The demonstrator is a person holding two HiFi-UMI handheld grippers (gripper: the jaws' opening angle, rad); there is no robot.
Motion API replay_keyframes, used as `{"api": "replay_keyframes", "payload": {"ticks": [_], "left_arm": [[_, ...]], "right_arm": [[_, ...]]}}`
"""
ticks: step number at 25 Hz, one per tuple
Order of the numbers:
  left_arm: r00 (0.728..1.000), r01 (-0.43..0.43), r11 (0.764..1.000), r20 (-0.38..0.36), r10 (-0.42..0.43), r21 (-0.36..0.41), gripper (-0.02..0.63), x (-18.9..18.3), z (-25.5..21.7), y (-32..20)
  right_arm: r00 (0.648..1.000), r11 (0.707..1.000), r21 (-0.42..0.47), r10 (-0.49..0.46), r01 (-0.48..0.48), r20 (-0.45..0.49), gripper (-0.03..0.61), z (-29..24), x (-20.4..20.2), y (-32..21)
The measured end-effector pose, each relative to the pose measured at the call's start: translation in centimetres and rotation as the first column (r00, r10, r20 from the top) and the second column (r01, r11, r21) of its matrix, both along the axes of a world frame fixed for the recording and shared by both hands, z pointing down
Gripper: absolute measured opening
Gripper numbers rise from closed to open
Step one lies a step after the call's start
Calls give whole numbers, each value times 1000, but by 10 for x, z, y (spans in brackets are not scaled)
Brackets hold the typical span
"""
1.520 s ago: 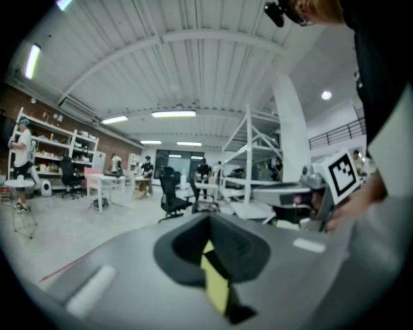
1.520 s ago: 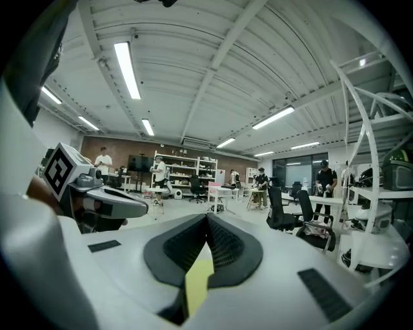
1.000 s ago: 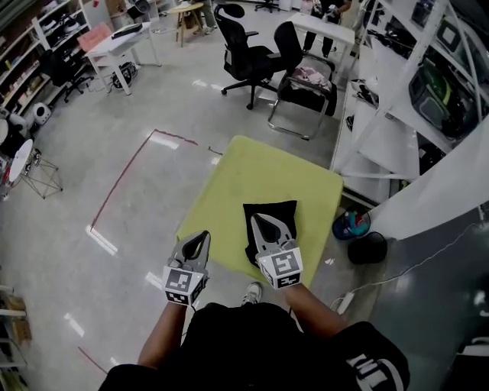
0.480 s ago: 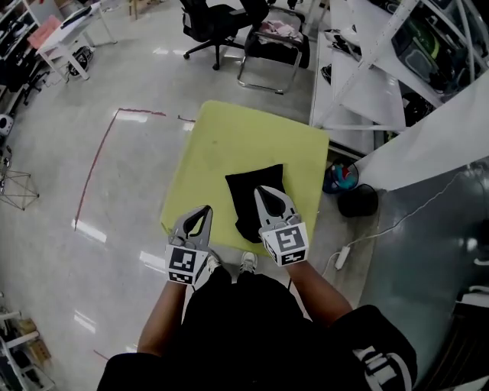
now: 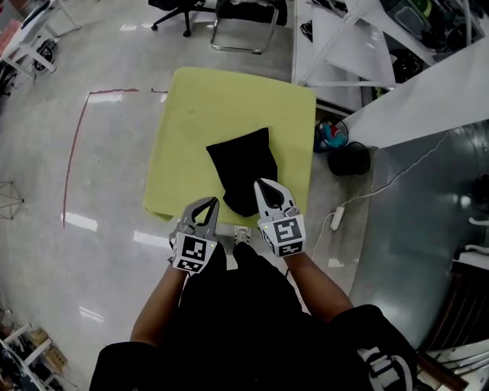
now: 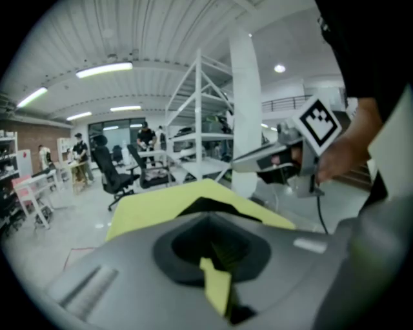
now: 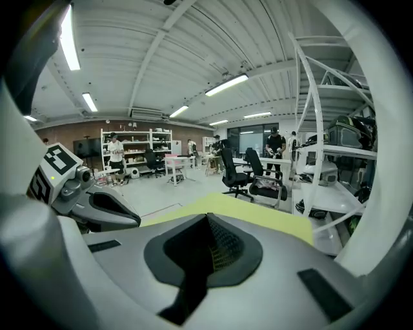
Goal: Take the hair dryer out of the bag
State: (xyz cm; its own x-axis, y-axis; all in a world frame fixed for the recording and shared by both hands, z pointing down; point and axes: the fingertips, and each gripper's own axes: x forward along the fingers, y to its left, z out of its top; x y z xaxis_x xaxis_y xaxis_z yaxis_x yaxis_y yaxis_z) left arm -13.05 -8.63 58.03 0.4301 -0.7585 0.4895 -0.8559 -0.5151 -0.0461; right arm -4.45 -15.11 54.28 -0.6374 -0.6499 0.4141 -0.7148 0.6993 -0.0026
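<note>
A black bag [image 5: 243,168] lies flat on the yellow-green table [image 5: 221,99], towards its near right part. No hair dryer shows; the bag hides whatever is in it. My left gripper [image 5: 212,201] hangs shut at the table's near edge, left of the bag. Just over the bag's near end is my right gripper [image 5: 260,184], also shut and holding nothing. In the left gripper view the shut gripper [image 6: 208,216] points at the table [image 6: 145,207] and the bag [image 6: 208,205], with the right gripper [image 6: 237,164] alongside. The right gripper view has the left gripper [image 7: 137,223] at its left.
Office chairs [image 5: 246,14] stand beyond the table. White shelving [image 5: 359,46] runs along the right, with a dark round object [image 5: 350,159] and a power strip [image 5: 336,221] on the floor beside the table. A red tape line [image 5: 75,145] marks the floor at left.
Both grippers have dropped and tipped downward towards the table's near edge, staying shut. The head view has swung down, so the table and bag sit higher in the picture.
</note>
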Motion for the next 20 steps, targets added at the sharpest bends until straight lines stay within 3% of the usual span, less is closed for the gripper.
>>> {"api": "replay_keyframes", "payload": {"ticks": [1,3,5,8,11,15,20], "left_arm": [[999,-30,999,19,30,-10,10,8,8,3],[994,-91,995,62,93,-40,119,23,25,9],[983,-145,987,103,152,-73,159,37,43,17],[946,-239,964,195,258,-116,215,56,71,27],[888,-316,934,296,353,-164,237,71,103,36],[842,-338,918,369,393,-205,241,83,132,42],[839,-320,908,365,404,-271,241,91,168,42]], "right_arm": [[1000,1000,-11,8,-8,-7,6,7,4,4],[1000,999,-35,22,-23,-21,6,20,13,11],[999,998,-58,38,-40,-33,6,31,23,17],[997,994,-92,63,-66,-43,6,46,36,23],[996,989,-125,78,-84,-53,6,64,47,28],[994,982,-163,91,-100,-61,6,81,56,39],[993,973,-202,99,-111,-70,6,103,64,49]]}}
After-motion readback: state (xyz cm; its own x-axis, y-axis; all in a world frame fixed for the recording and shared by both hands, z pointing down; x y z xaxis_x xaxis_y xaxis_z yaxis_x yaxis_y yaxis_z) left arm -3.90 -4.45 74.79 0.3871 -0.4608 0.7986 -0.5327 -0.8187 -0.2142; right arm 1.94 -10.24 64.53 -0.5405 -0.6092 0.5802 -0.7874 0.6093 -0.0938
